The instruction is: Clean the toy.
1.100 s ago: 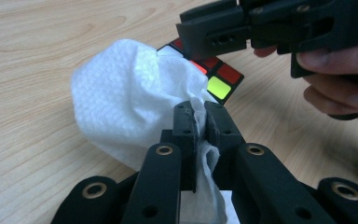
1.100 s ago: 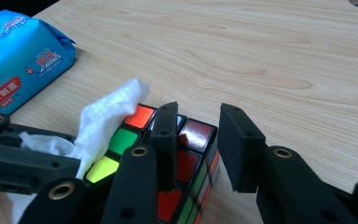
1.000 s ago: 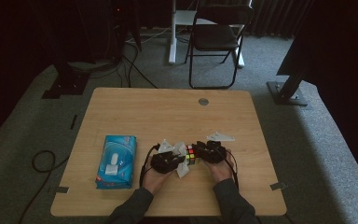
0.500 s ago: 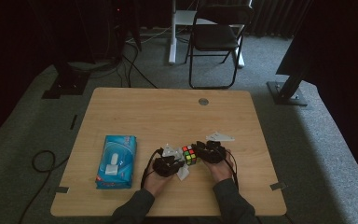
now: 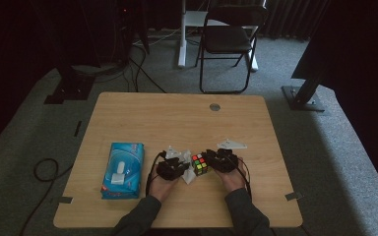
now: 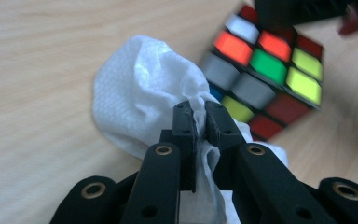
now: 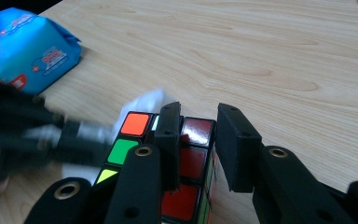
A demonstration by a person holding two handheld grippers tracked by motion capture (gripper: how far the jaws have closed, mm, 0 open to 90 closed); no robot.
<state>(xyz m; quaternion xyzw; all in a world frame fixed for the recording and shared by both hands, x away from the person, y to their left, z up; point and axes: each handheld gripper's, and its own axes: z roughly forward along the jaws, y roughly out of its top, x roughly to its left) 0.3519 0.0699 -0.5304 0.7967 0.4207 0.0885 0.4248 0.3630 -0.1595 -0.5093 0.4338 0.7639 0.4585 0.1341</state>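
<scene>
From above, the left tongs (image 5: pixel 183 164) and right tongs (image 5: pixel 210 160) meet at a cube (image 5: pixel 200 164) near the tabletop's (image 5: pixel 177 118) front edge. In the left gripper view the left tongs (image 6: pixel 204 114) are pinched tight on a white wipe (image 6: pixel 140 102) beside the multicoloured cube (image 6: pixel 265 74). In the right gripper view the right tongs (image 7: pixel 200 126) have just been closing and clamp the cube's (image 7: pixel 186 158) red side.
</scene>
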